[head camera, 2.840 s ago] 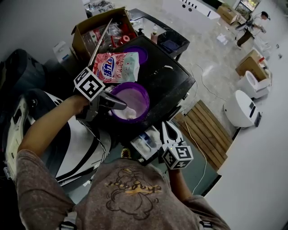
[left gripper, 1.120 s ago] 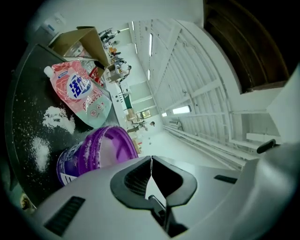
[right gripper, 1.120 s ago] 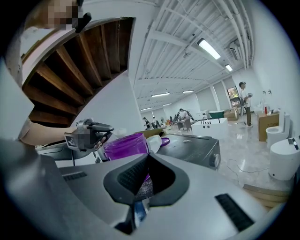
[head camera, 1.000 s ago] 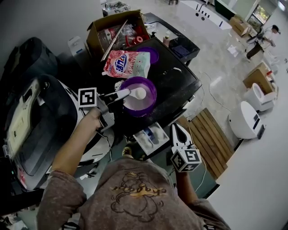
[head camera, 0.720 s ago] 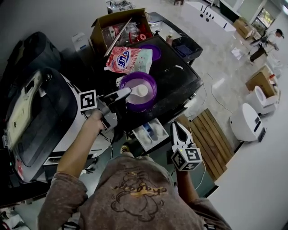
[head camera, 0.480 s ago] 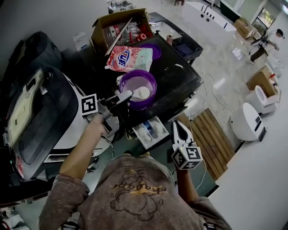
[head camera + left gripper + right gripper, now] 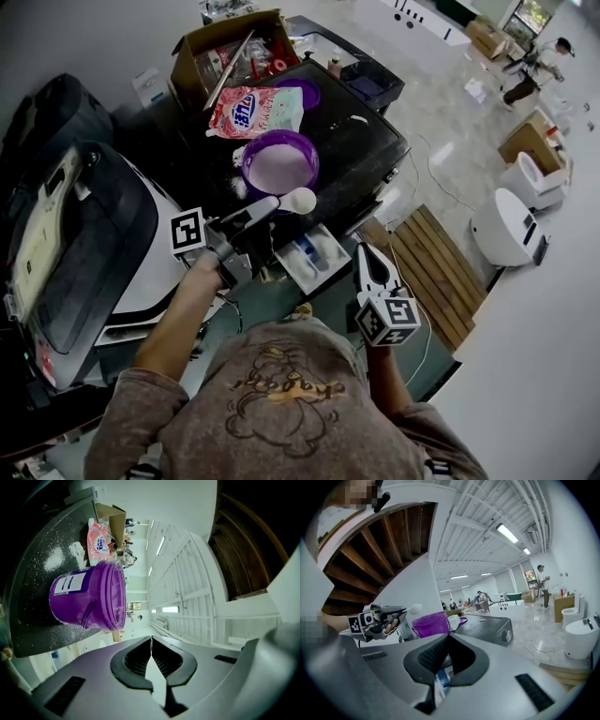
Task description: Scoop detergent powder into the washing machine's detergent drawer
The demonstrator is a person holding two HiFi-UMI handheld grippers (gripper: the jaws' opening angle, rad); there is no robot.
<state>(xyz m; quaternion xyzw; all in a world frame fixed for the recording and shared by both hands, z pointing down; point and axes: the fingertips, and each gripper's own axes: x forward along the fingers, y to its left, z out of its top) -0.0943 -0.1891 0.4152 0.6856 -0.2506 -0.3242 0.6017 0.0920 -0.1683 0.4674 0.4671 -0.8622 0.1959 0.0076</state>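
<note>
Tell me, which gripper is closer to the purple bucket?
Left. The left gripper, holding the scoop, is just short of the purple bucket; the right gripper hangs farther off, past the drawer.

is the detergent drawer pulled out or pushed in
Pulled out. The detergent drawer juts from the front of the washing machine, and the head view looks down into its open compartments.

White scoop [image 7: 281, 203], heaped with powder [image 7: 301, 198], hangs level between the purple tub [image 7: 245, 167] and the open drawer [image 7: 323, 246], over the black washing machine [image 7: 361, 155]'s front edge. Tub upright, uncovered, powder inside.
</note>
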